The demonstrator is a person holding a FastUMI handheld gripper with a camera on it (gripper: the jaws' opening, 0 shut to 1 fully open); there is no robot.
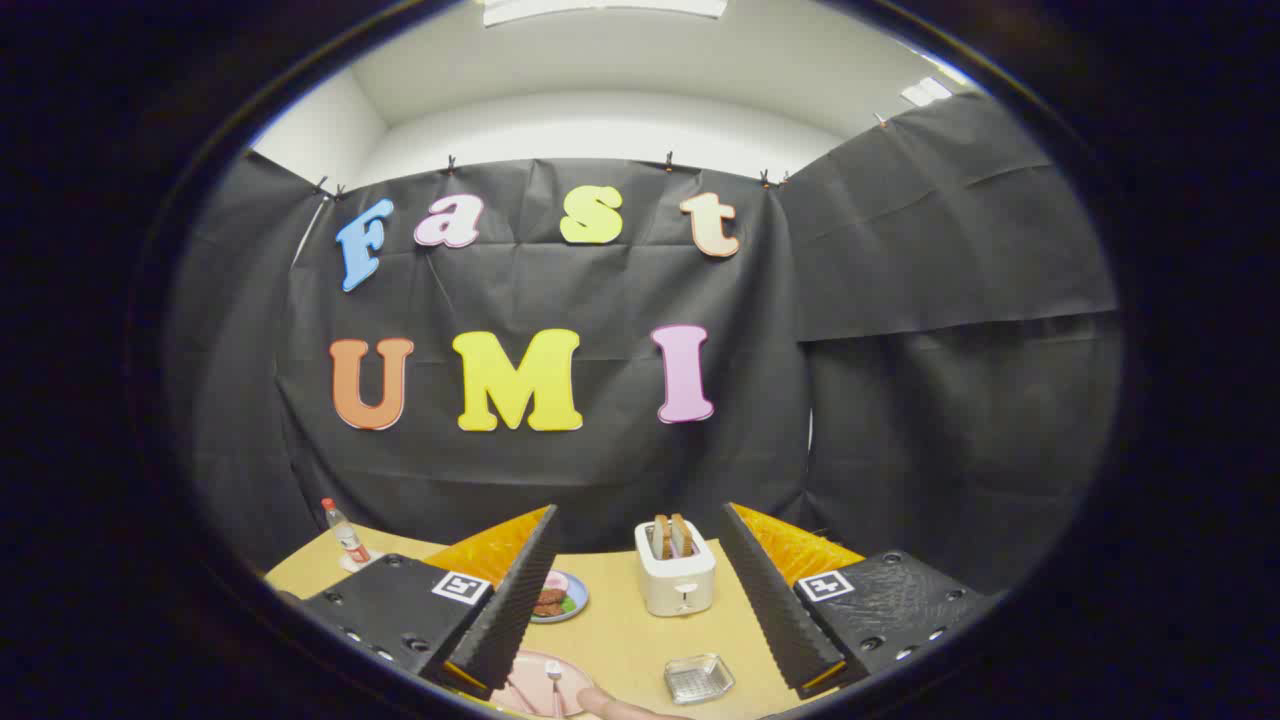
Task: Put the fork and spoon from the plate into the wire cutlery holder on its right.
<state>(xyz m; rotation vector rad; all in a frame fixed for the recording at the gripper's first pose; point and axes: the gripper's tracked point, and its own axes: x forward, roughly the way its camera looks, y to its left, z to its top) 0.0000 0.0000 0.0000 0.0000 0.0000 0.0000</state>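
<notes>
The gripper (pixel 640 600) was held above the table (pixel 620 620), its fingers spread wide apart with nothing between them.

Nearest, low between the fingers and close to the left one, lay a pink plate (pixel 535 672). A spoon (pixel 553 682) rested on the plate; a second, thinner utensil lay beside it, too small to identify as the fork. A fingertip (pixel 625 708) of a person showed just right of the plate, at the table's near edge.

To the right of the plate, near the right finger, stood the wire holder (pixel 699 678). It appeared as a low, shallow mesh basket, apart from the plate and touching nothing. No cutlery was visible inside it.

Farther ahead, between the fingers, stood a white toaster (pixel 677 578) with two slices of bread (pixel 671 537) upright in its slots. To its left, partly hidden by the left finger, was a small blue dish (pixel 562 596) holding brown, pink and green food items.

Beyond the left finger, at the table's far left corner, stood a clear bottle (pixel 346 535) with a red cap and red label, on a white mat.

Black cloth (pixel 900 400) walled the booth behind the table, with a white ceiling (pixel 600 90) above.
</notes>
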